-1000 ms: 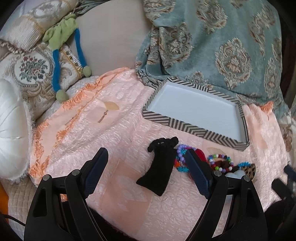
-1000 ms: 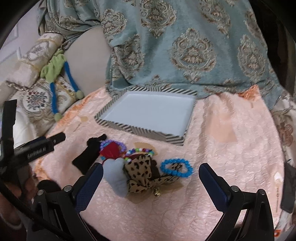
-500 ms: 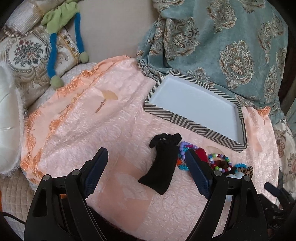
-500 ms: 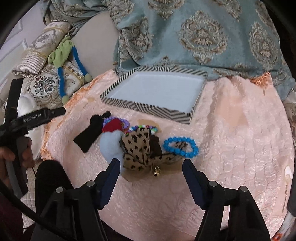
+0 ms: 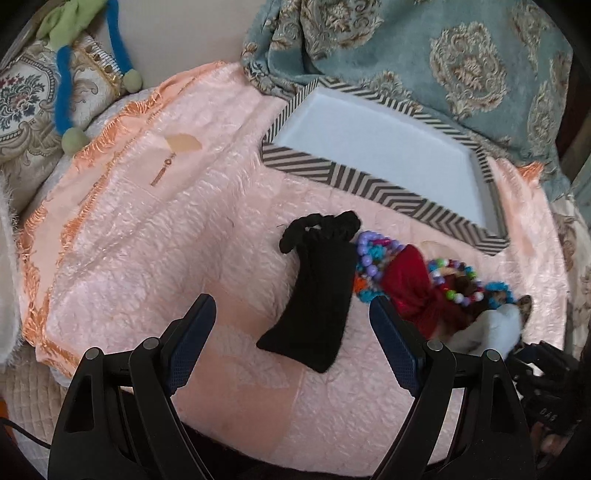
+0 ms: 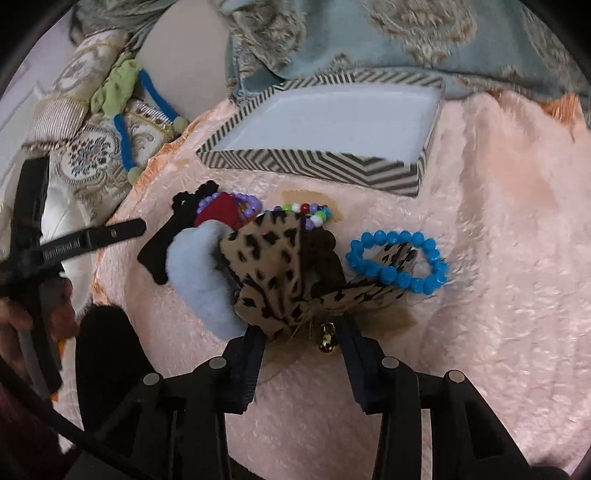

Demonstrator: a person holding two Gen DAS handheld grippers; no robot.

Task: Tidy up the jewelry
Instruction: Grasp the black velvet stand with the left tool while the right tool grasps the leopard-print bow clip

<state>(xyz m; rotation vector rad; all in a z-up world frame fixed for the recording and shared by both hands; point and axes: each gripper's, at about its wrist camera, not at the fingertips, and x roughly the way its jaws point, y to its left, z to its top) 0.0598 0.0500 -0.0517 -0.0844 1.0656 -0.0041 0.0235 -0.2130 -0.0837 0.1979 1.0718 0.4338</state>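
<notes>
Right claw (image 6: 301, 341) half-closed around leopard-print fabric bow (image 6: 280, 269), not clamped; pinch its centre knot. Left claw (image 5: 291, 325) released.

Glossy plastic bead bracelet (image 6: 399, 260) on shiny plush blanket (image 6: 498, 240)

Soft, even daylight fills both views, bright enough to keep colours clean. The pale pink satin bedspread (image 5: 155, 236) throws back a mild sheen in patches, and the white inside of the zigzag-striped shallow box (image 5: 373, 133) reads slightly bluish. Shadows are faint (just a thin dark edge under the black knitted pouch (image 5: 317, 295)). Fisheye bending curves everything toward the rims, with black vignette in the corners. Motion blur smears the right wrist view, most at the teal damask blanket (image 6: 406, 33) and the blue bead bracelet (image 6: 399, 262); the left view is sharper.
</notes>
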